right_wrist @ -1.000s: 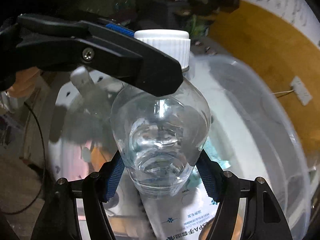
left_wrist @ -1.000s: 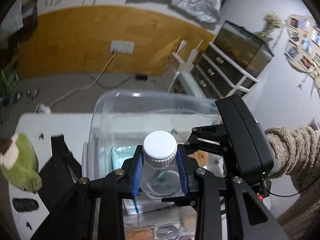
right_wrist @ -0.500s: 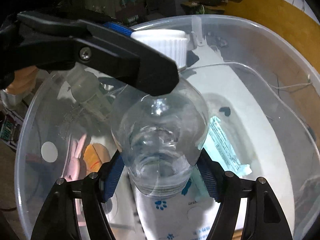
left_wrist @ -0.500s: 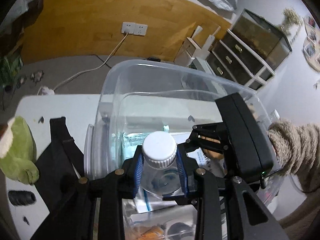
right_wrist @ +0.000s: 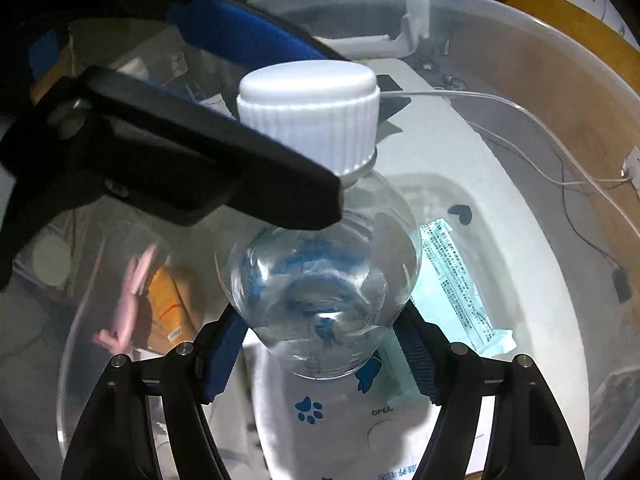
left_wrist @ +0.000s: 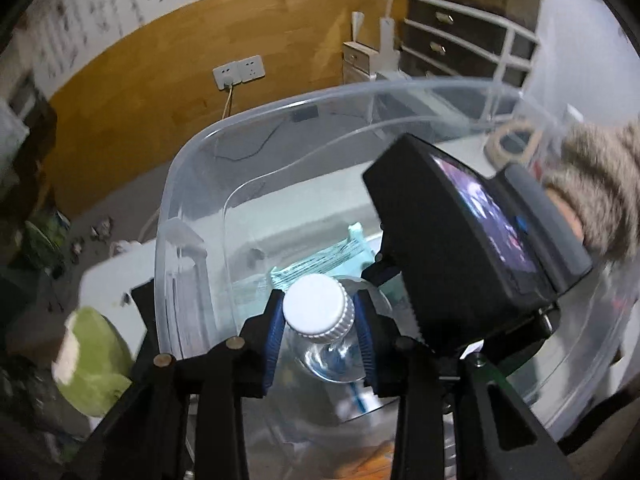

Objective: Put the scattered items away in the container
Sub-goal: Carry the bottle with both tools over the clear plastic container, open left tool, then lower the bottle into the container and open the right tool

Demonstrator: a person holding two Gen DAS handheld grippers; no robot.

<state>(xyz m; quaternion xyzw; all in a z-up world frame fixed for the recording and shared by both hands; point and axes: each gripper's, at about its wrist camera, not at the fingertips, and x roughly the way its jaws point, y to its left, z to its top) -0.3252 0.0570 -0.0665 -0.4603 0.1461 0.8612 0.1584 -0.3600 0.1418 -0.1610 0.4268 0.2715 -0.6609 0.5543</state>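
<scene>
A clear plastic water bottle [right_wrist: 324,288] with a white cap [left_wrist: 318,306] is held inside the clear plastic container [left_wrist: 192,216]. My left gripper [left_wrist: 320,340] is shut on the bottle at the neck below the cap. My right gripper [right_wrist: 320,344] is shut on the bottle's body lower down. In the right wrist view the left gripper's black finger [right_wrist: 200,168] crosses in front of the neck. Under the bottle lie a white wipes pack with blue paw prints [right_wrist: 340,412] and a teal packet [right_wrist: 460,292].
An orange item [right_wrist: 168,296] and a pink bunny-shaped item [right_wrist: 128,296] lie at the container's left side. A green plush toy [left_wrist: 92,356] sits outside the container on the white table [left_wrist: 116,264]. The container's rim [right_wrist: 560,52] surrounds both grippers.
Both grippers have carried the bottle down below the container's rim, closer to the packs on the bottom. The bottle has tilted a little. Both grips are unchanged.
</scene>
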